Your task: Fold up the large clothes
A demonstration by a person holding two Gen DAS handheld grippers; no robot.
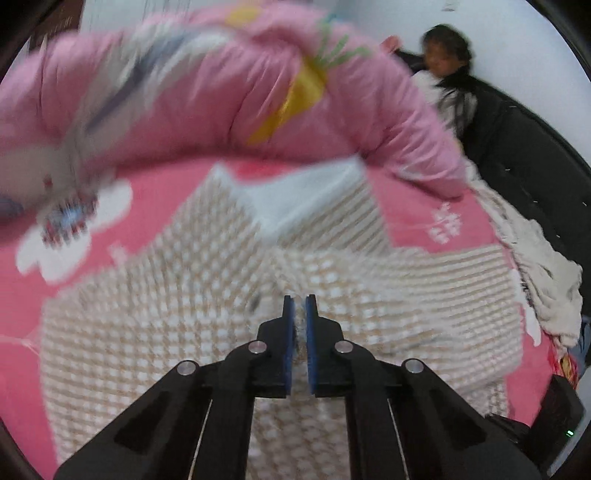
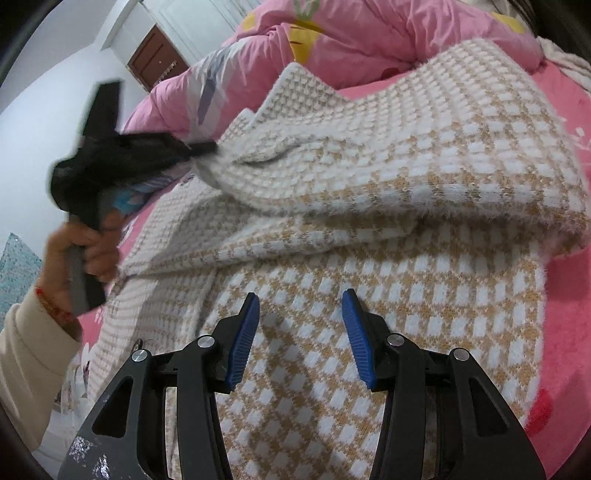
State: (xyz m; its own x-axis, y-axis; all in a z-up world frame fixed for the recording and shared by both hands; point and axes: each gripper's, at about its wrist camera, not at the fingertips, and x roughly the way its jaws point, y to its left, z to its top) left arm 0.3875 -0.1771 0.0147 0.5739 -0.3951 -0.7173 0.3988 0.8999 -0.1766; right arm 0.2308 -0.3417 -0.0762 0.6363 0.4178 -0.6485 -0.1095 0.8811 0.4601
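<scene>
Right wrist view is showing the left gripper (image 2: 207,149) pinching the checked sweater (image 2: 369,177) edge, folding it over ahead of the wide-open right gripper (image 2: 301,314), which is hovering just above, needing to pin the body next.

- The left wrist view looks forward along the left gripper (image 1: 300,306), close over the checked sweater (image 1: 207,295) — a pink quilt (image 1: 236,92) arches across from 9 to 2 o'clock.
- The right wrist view looks along the right gripper (image 2: 301,308), low and near above the sweater (image 2: 424,206).
- Both views share the sweater, quilt (image 2: 369,33) and pink bedsheet (image 2: 565,314); the right view also catches the left gripper (image 2: 207,149) at 10 o'clock.
</scene>
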